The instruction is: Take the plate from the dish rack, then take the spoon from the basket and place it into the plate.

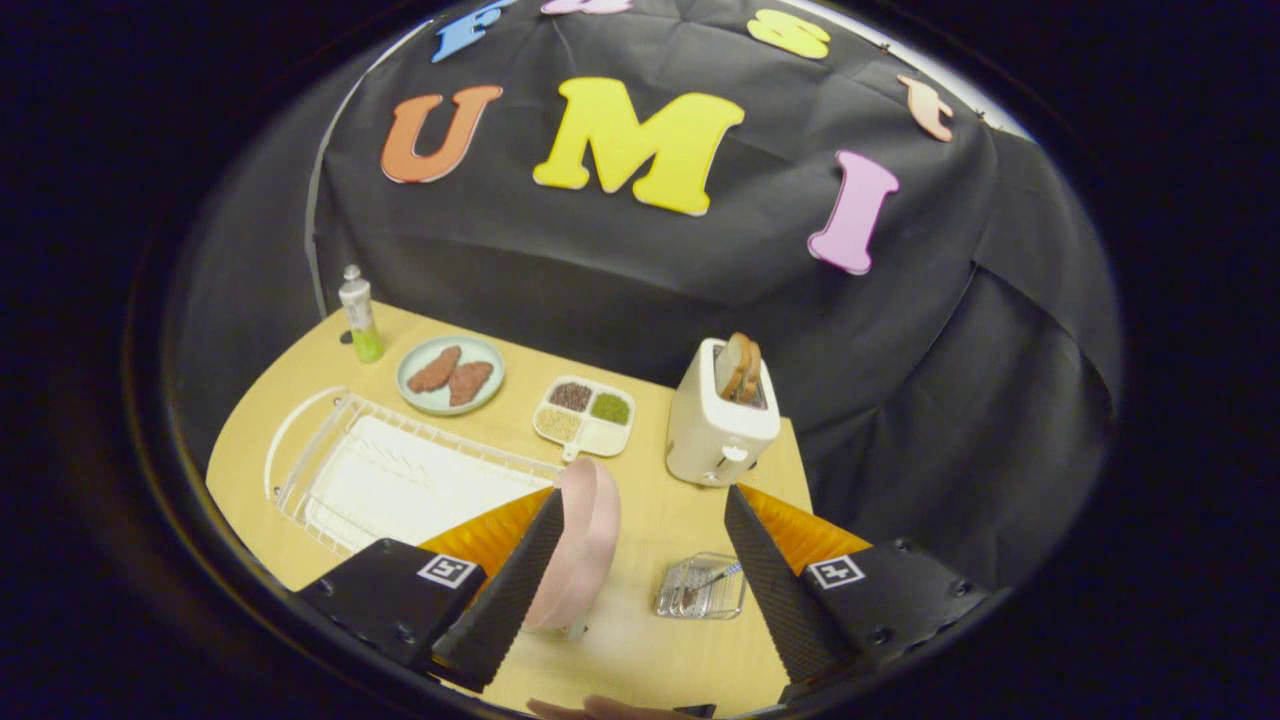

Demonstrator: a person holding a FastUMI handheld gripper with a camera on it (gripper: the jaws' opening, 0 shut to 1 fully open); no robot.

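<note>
Pale wood forms the tabletop (640, 640), and my claw (640, 590) hangs above it with its two fingers spread wide apart. A pink round plate (585, 545) stands on edge just inside my left finger (515, 590), touching or very nearly touching it; my right finger (775, 590) is well clear of it, so I am not pinching anything. Whether the plate rests on the table or leans on the finger, I cannot tell.

At 1 o'clock from the plate, between my fingers and nearer the right one, lies a small clear wire basket (702, 587) with a slim metal spoon (712, 580) in it. At 10 o'clock from the plate sits a white wire dish rack (400, 475) on a white tray.

Beyond the fingers, at 12 o'clock, I note a white divided dish of grains (585, 415). At 11 o'clock stands a pale green plate with two brown pieces of food (450, 375), and further the same way a small bottle with green contents (358, 315). At 1 o'clock stands a white toaster (718, 420) with bread slices (742, 367) upright in its slot.
</note>
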